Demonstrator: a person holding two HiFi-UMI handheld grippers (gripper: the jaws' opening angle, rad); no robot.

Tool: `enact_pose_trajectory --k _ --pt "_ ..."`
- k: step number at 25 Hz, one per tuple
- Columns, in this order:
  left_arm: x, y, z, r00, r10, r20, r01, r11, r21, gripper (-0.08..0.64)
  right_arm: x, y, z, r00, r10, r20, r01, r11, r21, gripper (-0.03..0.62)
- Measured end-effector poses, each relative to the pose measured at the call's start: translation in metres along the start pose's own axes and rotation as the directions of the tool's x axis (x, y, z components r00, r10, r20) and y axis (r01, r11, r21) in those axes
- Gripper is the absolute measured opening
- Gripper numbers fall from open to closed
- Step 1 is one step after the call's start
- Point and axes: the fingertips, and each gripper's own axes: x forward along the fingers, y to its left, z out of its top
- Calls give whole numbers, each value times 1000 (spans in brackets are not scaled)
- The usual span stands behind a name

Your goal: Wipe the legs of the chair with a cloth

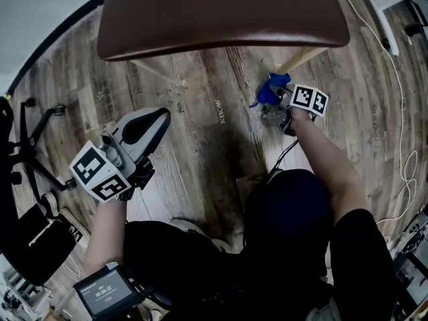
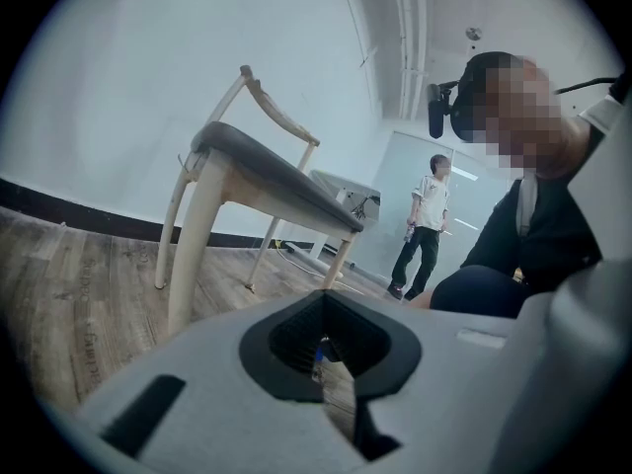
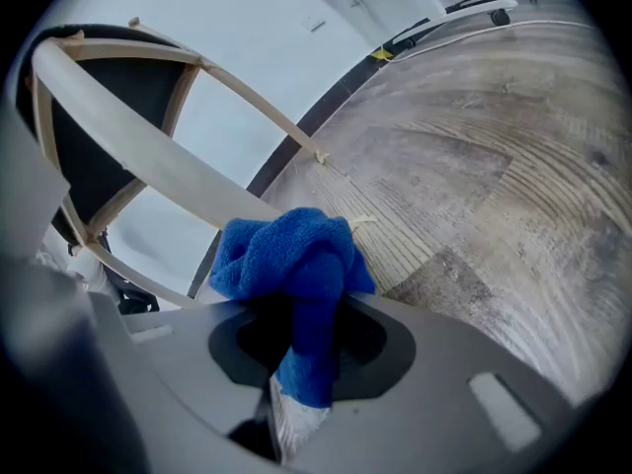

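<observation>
R gripper (image 1: 281, 112) fingers clamp cloth (image 1: 271, 91) at chair leg (image 1: 302, 59); L gripper (image 1: 159, 118) fingers closed, empty. Wiping looks early, rest prob pending.

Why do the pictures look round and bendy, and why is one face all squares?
Left gripper view: the wide lens leaves black corners; the squares were laid over a face afterwards. Right gripper view: the floor planks bend like a bowl, the blue cloth looks sharp. Head view: the chair seat bulges, and a shadow darkens the floor.
</observation>
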Motion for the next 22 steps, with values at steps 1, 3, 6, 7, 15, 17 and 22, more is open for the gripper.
enact_pose_trajectory --k 1,3,6,7,15,17,22 --pt "1 -1 1 1000 -7 2 7 1000 3 -2 -5 6 3 1000 11 6 -11 1000 -13 95" --pt "2 -4 2 1000 -21 5 21 1000 7 -2 -19 23 12 999 39 16 -38 998 -48 95" --pt "4 -6 4 999 -34 13 34 999 7 -2 -49 58 30 995 98 31 -94 989 -118 95" --pt "5 -6 5 999 -37 17 36 999 6 -2 -60 70 37 992 122 40 -116 983 -141 95" --pt "14 -13 16 997 -59 53 58 998 13 -2 -151 166 85 967 225 117 -182 936 -302 95" --pt "8 -17 23 996 -59 61 58 998 15 -2 -167 198 92 952 278 131 -222 917 -332 95" --pt "3 -18 29 995 -53 84 51 998 24 -2 -189 249 104 912 375 166 -286 872 -398 94"
